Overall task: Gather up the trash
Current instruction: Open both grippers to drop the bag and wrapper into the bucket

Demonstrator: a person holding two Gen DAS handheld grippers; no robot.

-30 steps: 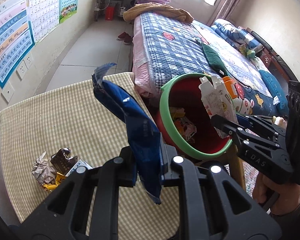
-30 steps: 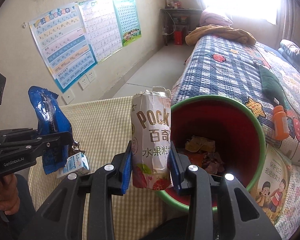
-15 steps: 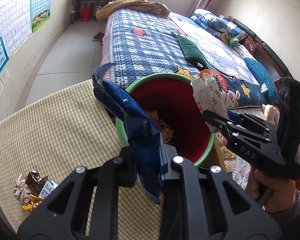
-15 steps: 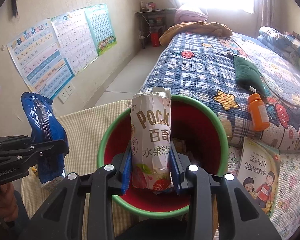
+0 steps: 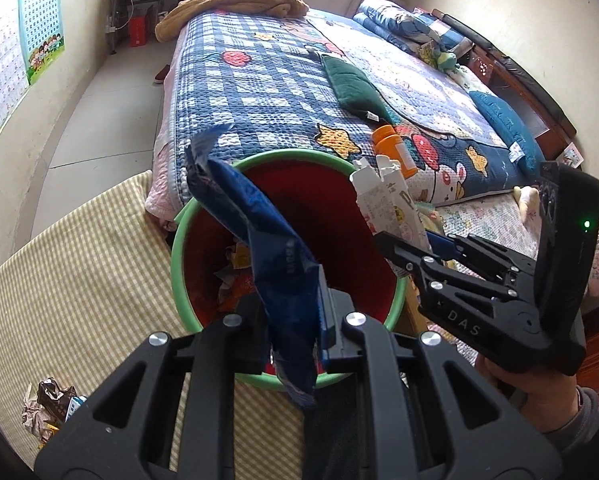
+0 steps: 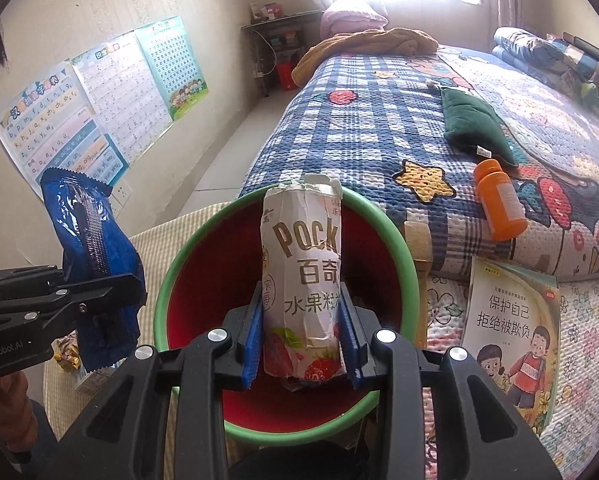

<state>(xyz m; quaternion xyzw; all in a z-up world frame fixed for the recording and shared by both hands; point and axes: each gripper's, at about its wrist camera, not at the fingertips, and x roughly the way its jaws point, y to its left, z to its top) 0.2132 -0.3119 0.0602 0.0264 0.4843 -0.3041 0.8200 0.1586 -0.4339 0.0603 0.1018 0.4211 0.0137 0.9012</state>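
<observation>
Here the left gripper is clamped on a crinkled blue snack bag, which stands up between its blue pads and leans over the near rim of a red bin with a green rim. In the right wrist view the same bag shows at the left, pinched in the left gripper's black fingers, just left of the bin's rim. The right gripper is closed on a torn white snack box printed with strawberries and brown letters; the box stands upright between the pads, right in front of the bin's open mouth. From the left wrist view the box sits at the bin's right edge, held by the right gripper, with a person's hand and a grey sleeve under its handle. Inside the bin lie some wrappers against the red wall. The bin stands between a table covered by a yellow checked cloth and a bed with a blue checked quilt. At the cloth's lower left corner a small heap of crumpled scraps is left on the table. On the quilt lie an orange bottle and a dark green cushion, and a children's book lies below the bed's edge. Learning charts hang on the wall at the left.
</observation>
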